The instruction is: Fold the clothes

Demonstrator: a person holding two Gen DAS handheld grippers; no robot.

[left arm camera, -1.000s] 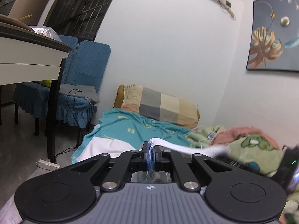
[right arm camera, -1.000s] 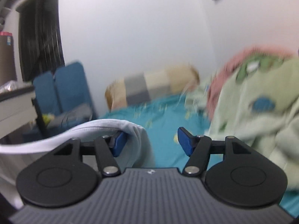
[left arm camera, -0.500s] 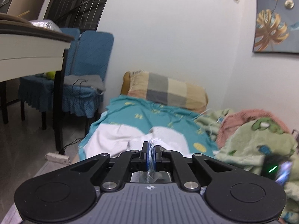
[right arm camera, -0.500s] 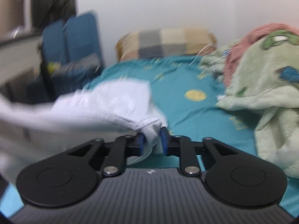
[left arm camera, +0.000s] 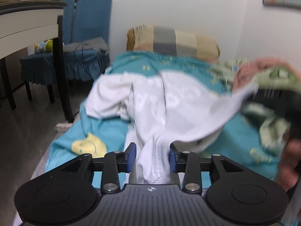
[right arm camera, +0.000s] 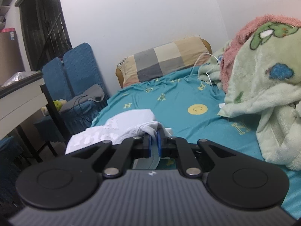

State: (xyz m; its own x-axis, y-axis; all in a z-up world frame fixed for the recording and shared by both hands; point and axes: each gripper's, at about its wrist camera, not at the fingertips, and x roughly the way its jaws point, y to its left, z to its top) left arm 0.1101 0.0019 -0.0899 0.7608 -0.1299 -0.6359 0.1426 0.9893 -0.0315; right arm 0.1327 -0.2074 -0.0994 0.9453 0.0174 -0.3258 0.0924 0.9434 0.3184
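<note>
A white garment (left arm camera: 169, 103) lies crumpled on the teal bed sheet (left arm camera: 105, 130). Its stitched hem hangs between the blue pads of my left gripper (left arm camera: 152, 156). Those jaws are opening, with a gap showing beside the left pad. From there the cloth stretches right toward a dark blurred shape and a person's hand (left arm camera: 287, 162). In the right wrist view my right gripper (right arm camera: 154, 144) is shut on a fold of the white garment (right arm camera: 120, 128), low over the teal sheet (right arm camera: 178, 98) near the bed's left edge.
A checked pillow (right arm camera: 161, 62) lies at the head of the bed. A green and pink fleece blanket (right arm camera: 263, 86) is piled along the right side, with a white cable (right arm camera: 207, 71) by it. Blue-covered chairs (left arm camera: 84, 37) and a desk (left arm camera: 28, 24) stand left of the bed.
My left gripper dropped and tilted toward the bed, and its shut jaws parted around the hem. My right gripper went from open to shut on the garment's fold.
</note>
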